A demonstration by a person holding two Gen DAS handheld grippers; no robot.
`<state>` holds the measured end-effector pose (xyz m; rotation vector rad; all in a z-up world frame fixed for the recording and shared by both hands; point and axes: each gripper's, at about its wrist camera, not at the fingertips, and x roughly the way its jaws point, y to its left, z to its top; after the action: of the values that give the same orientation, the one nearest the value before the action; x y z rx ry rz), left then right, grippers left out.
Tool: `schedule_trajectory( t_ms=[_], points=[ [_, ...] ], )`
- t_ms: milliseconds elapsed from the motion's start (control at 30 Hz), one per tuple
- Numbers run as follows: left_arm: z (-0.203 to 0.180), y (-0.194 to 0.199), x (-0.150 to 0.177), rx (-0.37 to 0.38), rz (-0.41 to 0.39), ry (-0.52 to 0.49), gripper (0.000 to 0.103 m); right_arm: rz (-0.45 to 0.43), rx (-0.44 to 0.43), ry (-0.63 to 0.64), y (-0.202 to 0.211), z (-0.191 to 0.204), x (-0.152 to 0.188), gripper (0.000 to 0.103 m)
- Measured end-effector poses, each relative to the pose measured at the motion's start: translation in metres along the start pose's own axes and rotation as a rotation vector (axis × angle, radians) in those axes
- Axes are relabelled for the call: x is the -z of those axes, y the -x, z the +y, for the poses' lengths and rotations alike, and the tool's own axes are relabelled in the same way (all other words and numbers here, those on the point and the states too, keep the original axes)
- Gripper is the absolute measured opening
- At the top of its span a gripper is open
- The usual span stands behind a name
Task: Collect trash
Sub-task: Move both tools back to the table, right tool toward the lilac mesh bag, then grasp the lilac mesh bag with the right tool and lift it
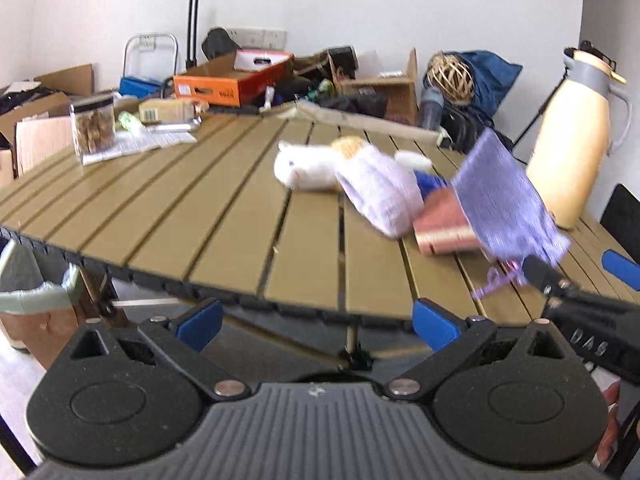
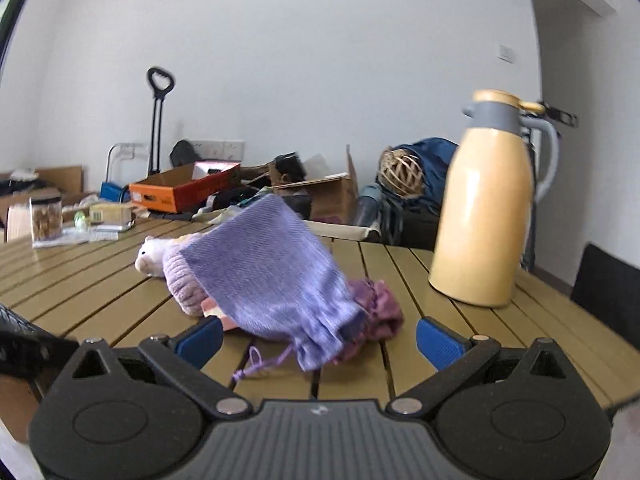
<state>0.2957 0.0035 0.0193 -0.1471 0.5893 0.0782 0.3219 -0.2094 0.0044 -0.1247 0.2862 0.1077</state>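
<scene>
Just ahead of the spread right gripper [image 2: 319, 338] lies the purple pouch [image 2: 276, 276]; left gripper [image 1: 318, 322] likewise spread

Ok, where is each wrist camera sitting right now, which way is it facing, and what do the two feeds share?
Left wrist: off the table's near edge, looking across the slats at the plush toy; the open left gripper fills the bottom, and the right gripper body shows at right.
Right wrist: low over the table, facing the purple drawstring pouch; the right gripper stands open.
Shared: pouch, plush toy, yellow thermos jug, snack jar.
</scene>
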Motion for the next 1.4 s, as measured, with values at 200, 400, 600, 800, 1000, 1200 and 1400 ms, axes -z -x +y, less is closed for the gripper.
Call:
schedule_trajectory(
  t_ms=[200, 400, 600, 800, 1000, 1200, 1400],
  points=[
    [0.006, -0.016, -0.019, -0.015, -0.025, 0.015, 0.103, 0.012, 0.011, 0.101, -0.027, 0.022, -0.004, 0.103],
    [0.013, -0.029, -0.02, -0.012, -0.023, 0.023, 0.103, 0.011, -0.002, 0.153, -0.048, 0.037, -0.006, 0.101],
    [0.017, -0.033, -0.015, 0.0, -0.019, 0.015, 0.103, 0.025, 0.022, 0.112, -0.063, 0.03, -0.005, 0.099],
    [0.022, -0.035, -0.011, -0.009, -0.004, 0.024, 0.103, 0.032, 0.014, 0.057, -0.065, 0.02, -0.004, 0.085],
    [0.026, -0.033, -0.01, -0.012, -0.004, 0.029, 0.103, 0.034, 0.017, 0.048, -0.066, 0.022, -0.003, 0.059],
    [0.027, -0.032, -0.008, -0.015, 0.0, 0.032, 0.103, 0.057, 0.013, -0.014, -0.067, 0.012, -0.005, 0.019],
    [0.027, -0.032, -0.009, -0.015, -0.002, 0.031, 0.103, 0.044, -0.025, -0.107, -0.06, -0.002, -0.006, 0.011]
  ],
)
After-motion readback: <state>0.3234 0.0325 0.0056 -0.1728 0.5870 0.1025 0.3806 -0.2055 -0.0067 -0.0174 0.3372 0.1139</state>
